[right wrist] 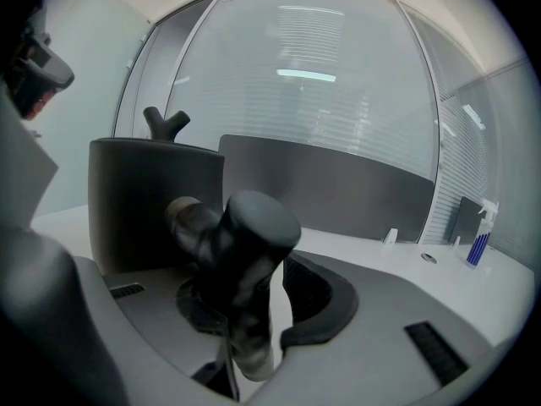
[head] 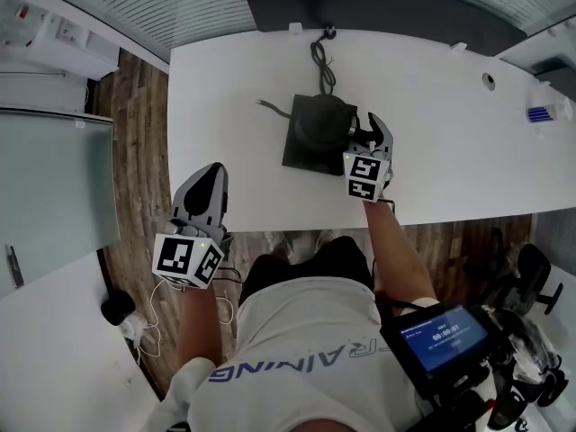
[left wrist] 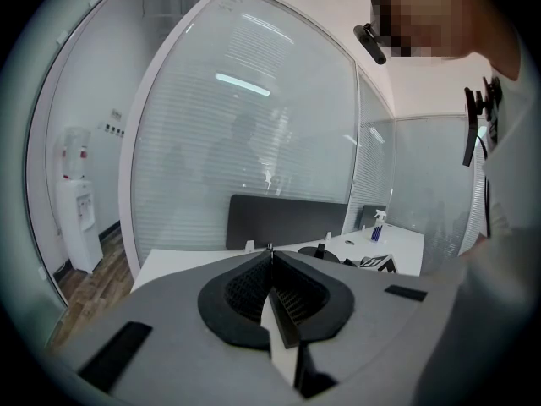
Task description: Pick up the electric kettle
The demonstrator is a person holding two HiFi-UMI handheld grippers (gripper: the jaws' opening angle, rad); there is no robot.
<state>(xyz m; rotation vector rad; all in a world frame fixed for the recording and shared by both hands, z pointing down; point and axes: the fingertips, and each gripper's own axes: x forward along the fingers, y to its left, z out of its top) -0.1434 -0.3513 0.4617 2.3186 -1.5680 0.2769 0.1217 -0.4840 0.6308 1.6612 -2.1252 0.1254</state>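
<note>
Right arm: it reaches over the near edge of the table [head: 225, 106], with the right hand-held gripper [head: 374, 127] angled slightly down.
Right jaws: partly apart around the handle [right wrist: 245, 252], with a thin gap at one pad.
Left arm: held low, off the table's near-left corner.
Left hand-held gripper [head: 212, 174]: jaws together, nothing between them.
Electric kettle [head: 322, 122]: upright on a black square base [head: 301, 158], midway between the far and near edges, just left of the right hand-held gripper.

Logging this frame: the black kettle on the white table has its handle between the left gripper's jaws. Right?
Wrong gripper: the handle sits between the jaws of the right gripper, as the right gripper view shows. The rest holds.
</note>
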